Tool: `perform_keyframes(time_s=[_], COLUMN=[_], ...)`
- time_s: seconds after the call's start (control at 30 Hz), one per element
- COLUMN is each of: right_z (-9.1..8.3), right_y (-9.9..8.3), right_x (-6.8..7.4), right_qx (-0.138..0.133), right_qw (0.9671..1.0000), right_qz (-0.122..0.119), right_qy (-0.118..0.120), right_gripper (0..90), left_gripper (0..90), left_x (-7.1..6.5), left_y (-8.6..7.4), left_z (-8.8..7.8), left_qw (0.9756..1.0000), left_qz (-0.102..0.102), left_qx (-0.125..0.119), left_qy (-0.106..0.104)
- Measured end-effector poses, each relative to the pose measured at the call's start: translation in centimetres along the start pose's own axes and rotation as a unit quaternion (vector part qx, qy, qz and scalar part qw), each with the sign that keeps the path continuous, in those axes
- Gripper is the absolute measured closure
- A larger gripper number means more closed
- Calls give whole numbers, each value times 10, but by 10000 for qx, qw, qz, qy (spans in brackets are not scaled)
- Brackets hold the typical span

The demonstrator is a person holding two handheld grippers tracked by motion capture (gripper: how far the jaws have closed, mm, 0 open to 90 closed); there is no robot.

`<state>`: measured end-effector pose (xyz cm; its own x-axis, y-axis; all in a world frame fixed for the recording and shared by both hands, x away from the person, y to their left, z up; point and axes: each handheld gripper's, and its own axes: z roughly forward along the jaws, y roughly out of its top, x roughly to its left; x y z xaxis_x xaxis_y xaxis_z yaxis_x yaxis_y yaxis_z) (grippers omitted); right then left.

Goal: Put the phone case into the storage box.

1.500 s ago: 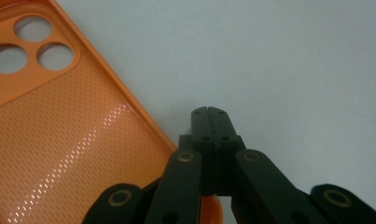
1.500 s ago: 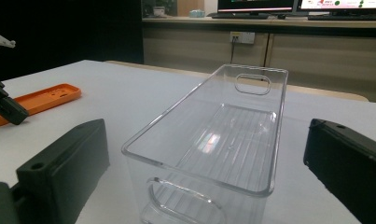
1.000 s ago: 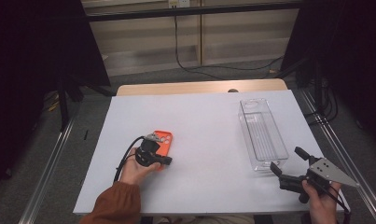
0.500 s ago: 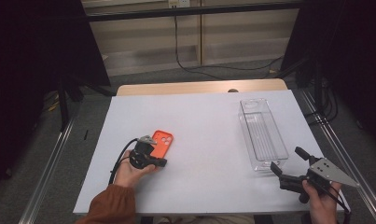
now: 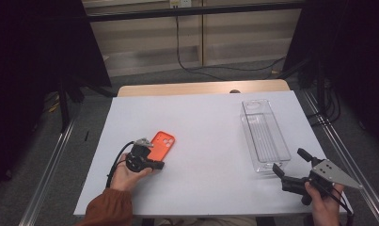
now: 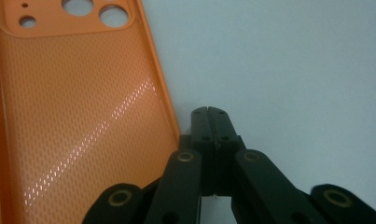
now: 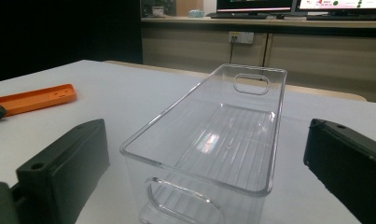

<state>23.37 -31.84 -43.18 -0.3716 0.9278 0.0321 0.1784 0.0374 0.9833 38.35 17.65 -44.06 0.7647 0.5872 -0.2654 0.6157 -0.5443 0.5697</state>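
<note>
- The left claw has drawn back a little toward the near edge of the tabletop compared with the earlier pictures, where its body sat over the orange phone case. Now most of the case lies uncovered.
- The phone case has not shifted. It lies flat, inner side up, in the left half of the tabletop, nearer the near edge than the far one, with its camera cut-outs at the far end.
- In the left gripper view the left claw's jaws are pressed together with nothing between them. Their tips sit just beside the case's long edge, over the bare tabletop.
- My reading is that nothing is gripped yet. The claw would have to spread before it could take the case's rim.
- The left hand rests low on the tabletop, with the claw pointing toward the right edge.
- The right claw stands wide and holds nothing, and it has stayed put at the near right corner. It points at the near end of the clear plastic bin, which stands along the right edge, well apart from the case.
</note>
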Motion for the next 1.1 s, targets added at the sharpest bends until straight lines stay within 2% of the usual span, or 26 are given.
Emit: perform_keyframes(time_s=[0.13,0.23,0.43,0.53,0.67,0.83,1.1], right_z=[0,0,0,0,0,0,0], right_y=[0,0,0,0,0,0,0], right_x=[0,0,0,0,0,0,0], right_qx=[1,9,-2,-4,1,6,7], right_qw=[10000,10000,10000,10000,10000,10000,10000], right_qz=[-5,-14,-8,-5,-8,-5,-8], right_qy=[-6,-23,-22,-8,-11,-16,-7], right_gripper=[0,0,0,0,0,0,0], left_gripper=[900,900,900,900,900,900,879], left_x=[1,4,2,1,1,-2,-5], left_y=[-2,-4,-5,-5,-4,-4,-2], left_z=[-4,-5,-5,-5,-6,-13,-21], left_qw=[10000,10000,9999,9999,9999,9988,9958], left_qz=[-8,-22,-50,-17,26,4,67], left_qx=[23,14,-14,12,-74,-486,-908], left_qy=[81,27,109,154,149,105,126])
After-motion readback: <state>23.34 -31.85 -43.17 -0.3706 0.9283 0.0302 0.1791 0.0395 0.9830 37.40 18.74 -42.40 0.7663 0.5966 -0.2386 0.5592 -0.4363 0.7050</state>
